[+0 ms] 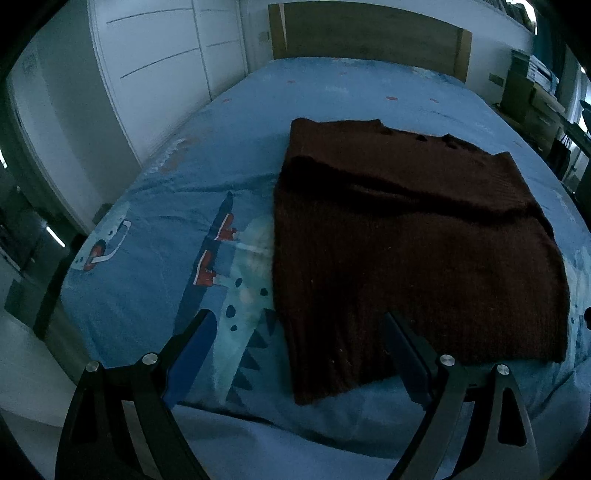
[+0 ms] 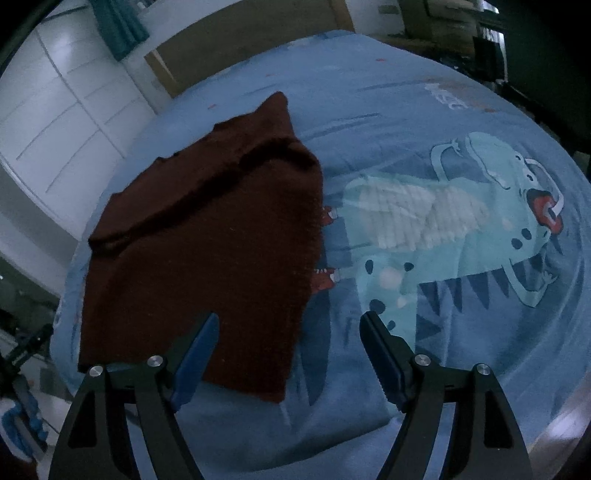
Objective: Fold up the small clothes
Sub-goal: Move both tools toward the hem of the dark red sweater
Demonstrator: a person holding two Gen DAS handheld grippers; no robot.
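A dark maroon knitted garment point(image 1: 413, 236) lies flat on the blue bed sheet point(image 1: 155, 229), with its sleeves folded in across the body. It also shows in the right wrist view point(image 2: 207, 236). My left gripper point(image 1: 299, 325) is open and empty, hovering over the garment's near left corner. My right gripper point(image 2: 290, 325) is open and empty, hovering over the garment's near right corner.
The sheet point(image 2: 424, 122) carries a light-blue dinosaur print point(image 2: 461, 236) to the right of the garment. A wooden headboard point(image 1: 369, 33) stands at the far end, white wardrobe doors point(image 1: 155, 66) on the left, and cluttered shelves point(image 1: 532, 88) at the far right.
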